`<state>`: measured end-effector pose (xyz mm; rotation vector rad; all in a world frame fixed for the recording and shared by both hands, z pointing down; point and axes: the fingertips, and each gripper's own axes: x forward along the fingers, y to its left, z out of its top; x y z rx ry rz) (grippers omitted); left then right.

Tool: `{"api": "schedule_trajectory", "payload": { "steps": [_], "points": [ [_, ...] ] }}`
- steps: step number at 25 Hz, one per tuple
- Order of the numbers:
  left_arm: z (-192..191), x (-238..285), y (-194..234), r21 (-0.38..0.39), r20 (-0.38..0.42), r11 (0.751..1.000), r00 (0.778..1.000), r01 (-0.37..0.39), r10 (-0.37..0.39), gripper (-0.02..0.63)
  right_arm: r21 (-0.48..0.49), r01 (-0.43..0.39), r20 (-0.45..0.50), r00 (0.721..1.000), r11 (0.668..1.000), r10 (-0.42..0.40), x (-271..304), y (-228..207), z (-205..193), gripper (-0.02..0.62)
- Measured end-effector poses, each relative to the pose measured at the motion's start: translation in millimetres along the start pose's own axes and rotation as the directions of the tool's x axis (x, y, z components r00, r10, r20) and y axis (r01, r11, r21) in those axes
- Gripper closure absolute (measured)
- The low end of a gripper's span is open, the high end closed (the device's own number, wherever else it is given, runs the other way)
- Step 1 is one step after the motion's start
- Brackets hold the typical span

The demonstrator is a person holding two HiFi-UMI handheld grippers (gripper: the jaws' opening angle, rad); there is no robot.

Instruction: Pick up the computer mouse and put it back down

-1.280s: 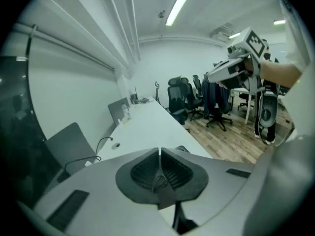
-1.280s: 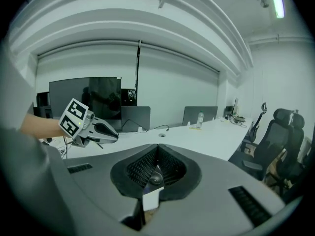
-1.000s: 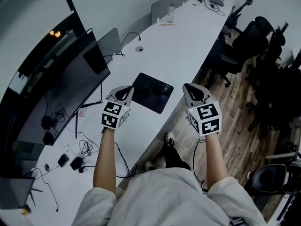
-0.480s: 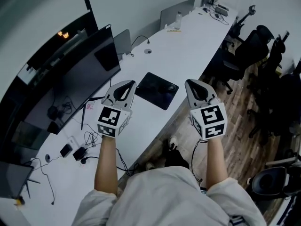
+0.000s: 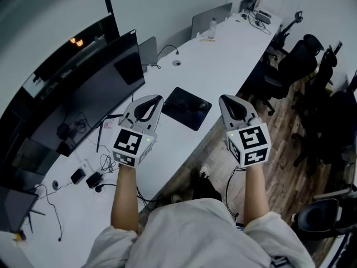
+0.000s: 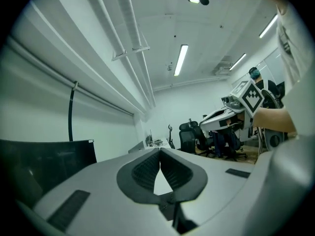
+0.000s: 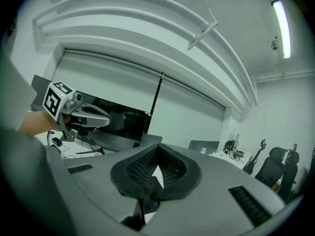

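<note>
A black computer mouse (image 5: 199, 105) lies on a black mouse pad (image 5: 181, 109) on the long white desk (image 5: 223, 54), between my two grippers and below them. My left gripper (image 5: 158, 97) is held level in the air to the left of the pad, its jaws shut with nothing between them (image 6: 160, 153). At the pad's right my right gripper (image 5: 222, 98) hangs over the desk's edge, also shut and empty (image 7: 157, 148). Each gripper view looks across the room, shows the other gripper (image 6: 242, 102) (image 7: 78, 113), and does not show the mouse.
Dark monitors (image 5: 83, 88) stand along the desk's left side, with cables and adapters (image 5: 89, 177) in front of them. Two laptops (image 5: 148, 49) (image 5: 212, 17) and a bottle (image 5: 212, 25) sit further back. Black office chairs (image 5: 301, 54) stand on the wooden floor at the right.
Both grippers have risen away from the desk and now look larger in the head view. Their jaws stayed shut. The mouse has not moved on its pad.
</note>
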<state>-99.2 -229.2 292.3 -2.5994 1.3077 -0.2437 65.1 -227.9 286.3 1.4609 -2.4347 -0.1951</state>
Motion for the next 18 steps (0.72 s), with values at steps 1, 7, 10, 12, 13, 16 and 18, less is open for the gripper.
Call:
{"api": "schedule_trajectory", "payload": {
  "steps": [1,7,10,12,13,16,18],
  "points": [
    [0.7,-0.9,-0.7,-0.004,0.007,1.000,1.000,0.001,-0.001,0.586,0.004,0.002,0.003,1.000,1.000,-0.002,-1.3,-0.7,0.0,0.581],
    [-0.6,-3.0,-5.0,0.018,-0.005,1.000,1.000,-0.009,0.009,0.588,-0.003,0.004,-0.005,1.000,1.000,-0.004,-2.1,-0.8,-7.7,0.581],
    [-0.5,-2.5,-7.6,0.035,-0.019,0.999,1.000,-0.009,0.010,0.588,-0.005,0.003,-0.009,1.000,1.000,-0.003,-1.7,-1.1,-10.2,0.581],
    [0.9,-1.7,-7.2,0.038,-0.021,0.999,1.000,-0.013,0.014,0.588,-0.004,0.004,-0.007,1.000,1.000,-0.004,-2.0,-2.8,-10.1,0.581],
    [1.0,-1.2,-7.0,0.036,-0.023,0.999,1.000,-0.016,0.016,0.588,-0.002,0.006,-0.006,1.000,1.000,-0.006,-2.4,-3.8,-10.5,0.581],
    [-0.4,0.0,-6.7,0.032,-0.027,0.999,0.999,-0.021,0.022,0.588,0.005,0.011,-0.007,1.000,1.000,-0.011,-2.3,-6.8,-12.6,0.581],
    [-1.1,0.8,-6.2,0.031,-0.027,0.999,0.999,-0.026,0.027,0.588,0.005,0.011,-0.006,1.000,1.000,-0.011,-0.8,-9.1,-13.1,0.581]
  ]
}}
